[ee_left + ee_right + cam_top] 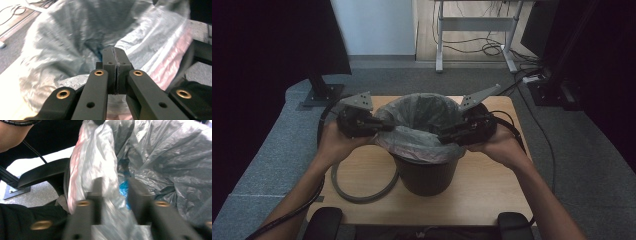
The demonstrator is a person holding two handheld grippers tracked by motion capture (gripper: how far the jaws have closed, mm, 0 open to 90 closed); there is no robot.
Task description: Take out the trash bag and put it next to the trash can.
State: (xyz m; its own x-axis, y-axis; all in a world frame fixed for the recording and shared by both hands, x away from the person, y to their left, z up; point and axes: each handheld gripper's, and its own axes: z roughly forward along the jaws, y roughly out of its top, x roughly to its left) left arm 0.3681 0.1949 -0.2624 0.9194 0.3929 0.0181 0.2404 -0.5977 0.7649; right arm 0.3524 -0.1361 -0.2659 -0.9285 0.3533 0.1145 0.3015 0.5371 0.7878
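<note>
Bin liner (424,131), a thin grey plastic bag, sits in a dark waste bin (426,174) near the middle of the wooden bench (492,185) in the high view, its edge folded over the bin's rim. The left gripper (381,128) meets the liner at the rim's left side, the right gripper (447,133) at its right side. A grey ring (362,192) lies flat on the bench, just left of the bin's base.

From the left gripper view, the fingers (110,62) are pressed together with a thin fold of the liner (75,50) pinched between them.

From the right gripper view, which is blurred, the fingers (98,195) stand partly apart and the liner's (162,157) folded edge lies in the gap without being clamped. A blue scrap (123,188) shows inside the bag.
</note>
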